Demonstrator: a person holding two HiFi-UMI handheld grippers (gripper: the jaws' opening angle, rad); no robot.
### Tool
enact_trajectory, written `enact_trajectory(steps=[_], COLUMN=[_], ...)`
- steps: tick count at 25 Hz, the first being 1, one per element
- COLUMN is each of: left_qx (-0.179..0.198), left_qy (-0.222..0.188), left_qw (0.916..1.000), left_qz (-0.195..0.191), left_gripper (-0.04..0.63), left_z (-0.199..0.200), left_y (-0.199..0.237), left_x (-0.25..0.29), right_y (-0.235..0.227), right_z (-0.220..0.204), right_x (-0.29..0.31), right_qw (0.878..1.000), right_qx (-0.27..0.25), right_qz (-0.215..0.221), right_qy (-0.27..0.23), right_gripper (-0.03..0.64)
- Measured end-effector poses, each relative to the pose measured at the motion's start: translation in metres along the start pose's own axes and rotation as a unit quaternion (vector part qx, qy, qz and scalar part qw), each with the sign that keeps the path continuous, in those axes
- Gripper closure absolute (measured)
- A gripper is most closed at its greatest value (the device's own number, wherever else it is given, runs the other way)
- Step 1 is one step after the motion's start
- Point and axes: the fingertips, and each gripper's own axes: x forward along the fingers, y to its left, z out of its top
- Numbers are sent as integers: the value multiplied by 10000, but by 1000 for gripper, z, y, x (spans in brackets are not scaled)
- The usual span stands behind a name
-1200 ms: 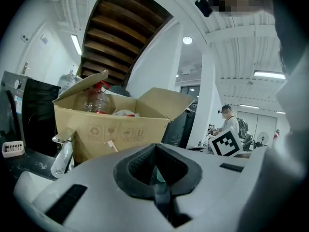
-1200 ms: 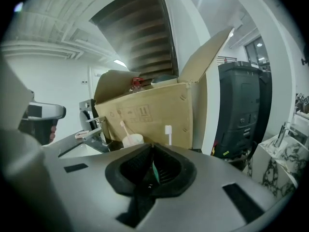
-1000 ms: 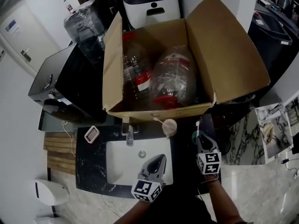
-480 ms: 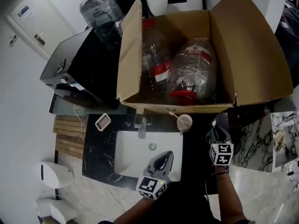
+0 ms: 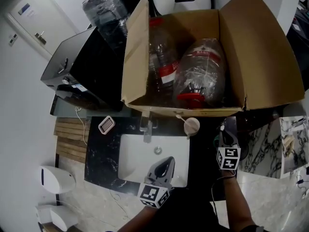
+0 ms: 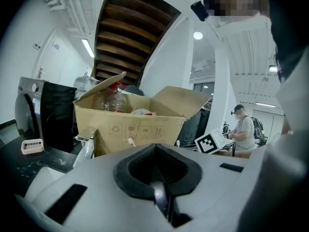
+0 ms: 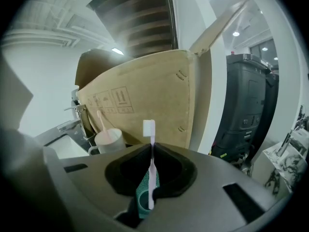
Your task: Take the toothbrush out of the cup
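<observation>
My right gripper (image 7: 151, 151) is shut on a pale pink toothbrush (image 7: 149, 129) that stands upright, bristle head above the jaws. Its lower end reaches down to a teal cup (image 7: 142, 192) right under the jaws. In the head view this gripper (image 5: 224, 132) hangs over the dark counter right of the sink, with the brush tip (image 5: 222, 127) just ahead of it. A beige mug (image 5: 191, 125) holding another toothbrush (image 7: 101, 120) stands to its left by the box. My left gripper (image 5: 167, 162) hovers over the sink's front, jaws together on nothing.
A big open cardboard box (image 5: 137, 52) holding large plastic bottles (image 5: 198, 76) sits behind the white sink (image 5: 137, 163) and faucet (image 5: 147, 127). A small slotted holder (image 5: 106, 125) lies on the counter's left. A black appliance (image 5: 82, 71) stands at the far left. A person (image 6: 244, 129) stands in the background.
The head view has shifted, so everything sits further right and lower than a second ago. Both grippers keep nearly the same places by the sink, and the right one still pinches the toothbrush.
</observation>
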Motion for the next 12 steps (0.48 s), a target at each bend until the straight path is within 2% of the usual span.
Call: enact_trajectory(steps=[6,12], left_qx=[-87,-212], left_qy=[-184,-356], left_qw=[9997,9989], left_qz=[155,239], left_gripper=[572,572], left_z=[4,5], left_y=[17,38], left_x=[-36,-81], right_y=[11,41], right_z=[26,69], right_x=[-26,-67], right_qw=[9994,9969], right_qx=[-177,-377], right_qz=[-60,-141], right_qy=[-285,-678], right_gripper=[583,583])
